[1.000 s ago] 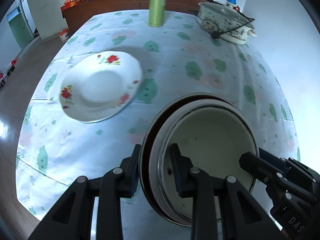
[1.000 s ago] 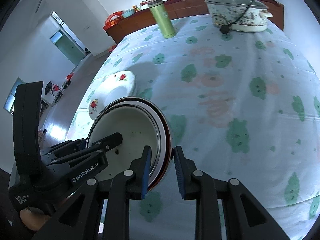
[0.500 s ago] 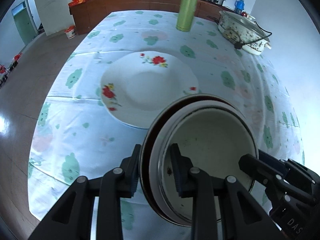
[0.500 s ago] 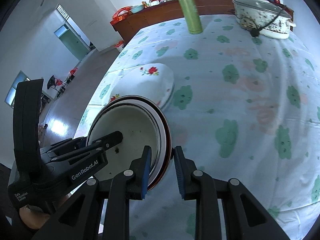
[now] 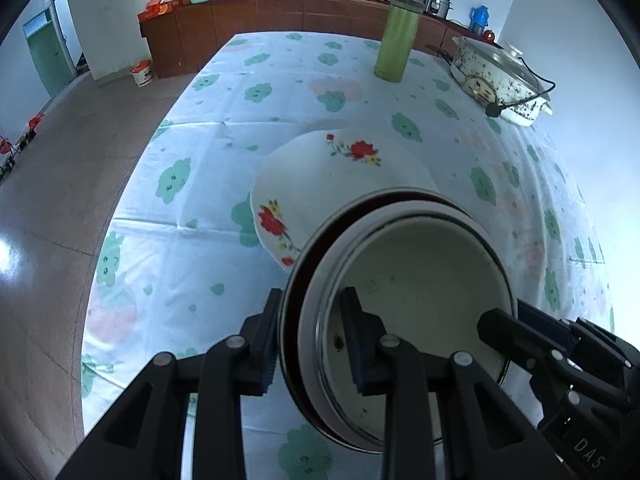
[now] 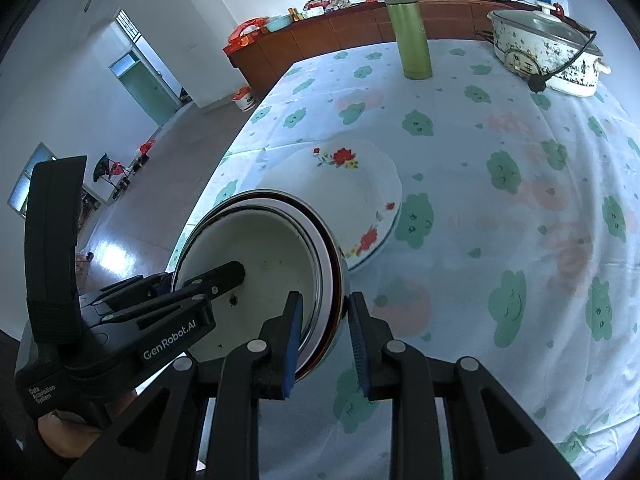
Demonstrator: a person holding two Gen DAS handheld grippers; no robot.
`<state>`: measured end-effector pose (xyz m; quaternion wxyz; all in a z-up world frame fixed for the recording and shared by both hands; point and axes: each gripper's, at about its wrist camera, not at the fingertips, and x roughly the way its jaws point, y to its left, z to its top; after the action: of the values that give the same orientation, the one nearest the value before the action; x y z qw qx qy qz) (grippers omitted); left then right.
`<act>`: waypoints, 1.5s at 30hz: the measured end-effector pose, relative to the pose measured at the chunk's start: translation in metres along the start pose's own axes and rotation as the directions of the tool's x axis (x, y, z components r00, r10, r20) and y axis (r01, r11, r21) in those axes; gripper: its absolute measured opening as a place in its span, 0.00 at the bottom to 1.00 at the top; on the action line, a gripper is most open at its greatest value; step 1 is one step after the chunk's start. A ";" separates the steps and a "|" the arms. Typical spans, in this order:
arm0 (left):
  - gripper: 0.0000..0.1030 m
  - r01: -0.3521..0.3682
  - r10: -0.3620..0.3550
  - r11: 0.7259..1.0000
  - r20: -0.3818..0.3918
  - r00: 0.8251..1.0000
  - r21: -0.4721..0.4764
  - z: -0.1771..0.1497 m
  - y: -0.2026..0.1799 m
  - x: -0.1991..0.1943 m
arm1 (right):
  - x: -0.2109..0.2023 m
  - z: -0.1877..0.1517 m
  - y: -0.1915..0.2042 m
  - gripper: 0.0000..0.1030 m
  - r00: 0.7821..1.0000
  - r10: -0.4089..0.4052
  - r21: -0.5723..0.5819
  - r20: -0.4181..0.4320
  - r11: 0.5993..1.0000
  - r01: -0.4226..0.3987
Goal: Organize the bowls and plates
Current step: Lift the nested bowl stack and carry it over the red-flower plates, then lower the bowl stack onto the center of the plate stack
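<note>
Both grippers carry a nested stack of bowls [image 5: 416, 304] above the worktop [image 5: 248, 80], and the step in hand looks like bringing it over the flowered plate [image 5: 340, 184] so the bowls can be set on it. The left gripper [image 5: 312, 336] has its fingers pinching the stack's rim on one side, one finger outside the dark outer bowl and one inside the white inner one. The right gripper [image 6: 324, 340] pinches the opposite rim in the same way. The stack is tilted and held clear of the cloth, and it hides the plate's near edge in both views. The plate lies toward the worktop's left edge, well apart from the green flask [image 5: 396, 40] and the cooker [image 5: 500, 80] at the far end.

The next move probably calls for levelling the stack, centring it over the plate's well and lowering it with both hands together before either grip lets go; an uneven release could tip the bowls or chip the plate.

Compared with a second ago, the plate sits much nearer the stack and is now partly covered by it, where earlier it lay clear to the left. Both grips look unchanged.
</note>
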<state>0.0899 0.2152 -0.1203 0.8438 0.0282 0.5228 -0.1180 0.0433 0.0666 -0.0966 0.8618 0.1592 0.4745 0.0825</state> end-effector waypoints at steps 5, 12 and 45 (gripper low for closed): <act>0.26 0.010 -0.010 1.000 0.006 1.000 0.008 0.013 0.003 0.004 | 0.004 0.011 0.003 0.25 1.000 -0.013 0.000 0.007 1.000 0.013; 0.27 0.016 -0.016 1.000 0.004 1.000 0.019 0.028 0.004 0.013 | 0.012 0.025 0.001 0.25 1.000 -0.023 0.009 0.011 1.000 0.022; 0.28 0.042 -0.041 0.999 -0.045 0.998 0.029 0.091 -0.002 0.070 | 0.058 0.094 -0.018 0.25 0.994 -0.111 0.003 -0.021 0.994 0.111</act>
<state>0.1990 0.1862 -0.1416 0.8289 0.0327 0.5399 -0.1428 0.1538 0.0489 -0.1021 0.8597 0.1336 0.4919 0.0349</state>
